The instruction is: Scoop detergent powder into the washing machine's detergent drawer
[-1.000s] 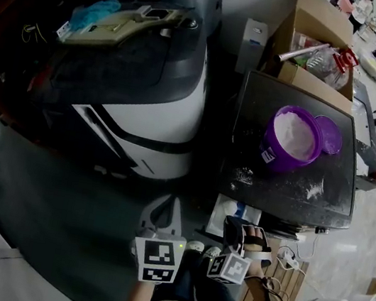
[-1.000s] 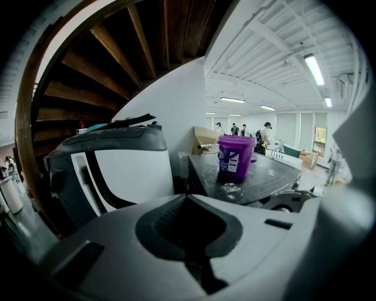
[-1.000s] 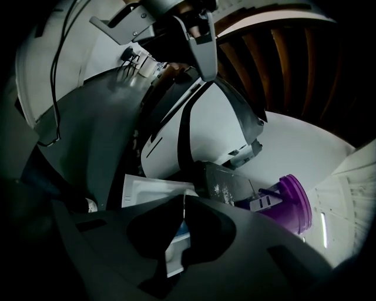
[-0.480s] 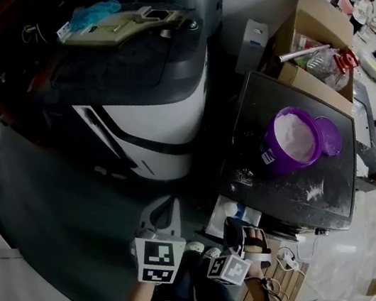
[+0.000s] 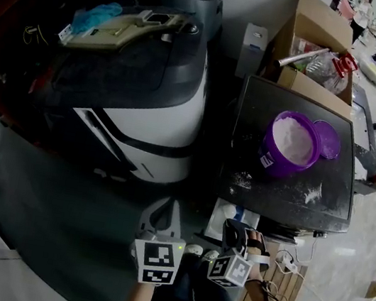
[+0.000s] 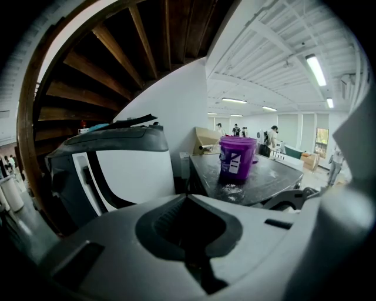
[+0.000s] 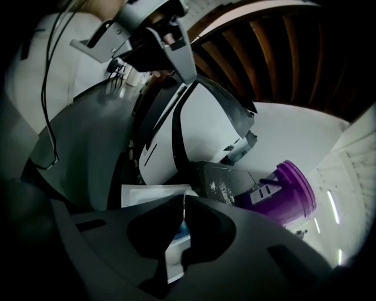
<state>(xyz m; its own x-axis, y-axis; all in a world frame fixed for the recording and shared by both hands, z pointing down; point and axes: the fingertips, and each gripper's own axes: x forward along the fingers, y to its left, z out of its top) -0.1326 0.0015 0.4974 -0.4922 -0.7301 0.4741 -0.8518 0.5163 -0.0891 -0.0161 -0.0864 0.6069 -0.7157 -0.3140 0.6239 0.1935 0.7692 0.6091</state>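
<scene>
A purple bucket (image 5: 290, 144) full of white detergent powder stands on the black table (image 5: 288, 193), with its purple lid (image 5: 330, 139) beside it. The bucket also shows in the left gripper view (image 6: 237, 157) and the right gripper view (image 7: 288, 194). The washing machine (image 5: 151, 114), white-fronted with a dark top, stands left of the table. Both grippers hang low near the person's body, well short of the table. My left gripper (image 5: 162, 206) is shut and empty. My right gripper (image 5: 233, 226) is shut and empty too, above a white tray-like part (image 5: 234, 216) with blue in it.
Spilled powder (image 5: 244, 180) lies on the table's near side. A blue cloth (image 5: 97, 13) and clutter sit on the machine's top. Cardboard boxes (image 5: 317, 32) and a white container (image 5: 253, 44) stand behind the table. People stand at the far right.
Nothing of note: both grippers stay low by the person's body and shut. Only the head view has shifted slightly.
</scene>
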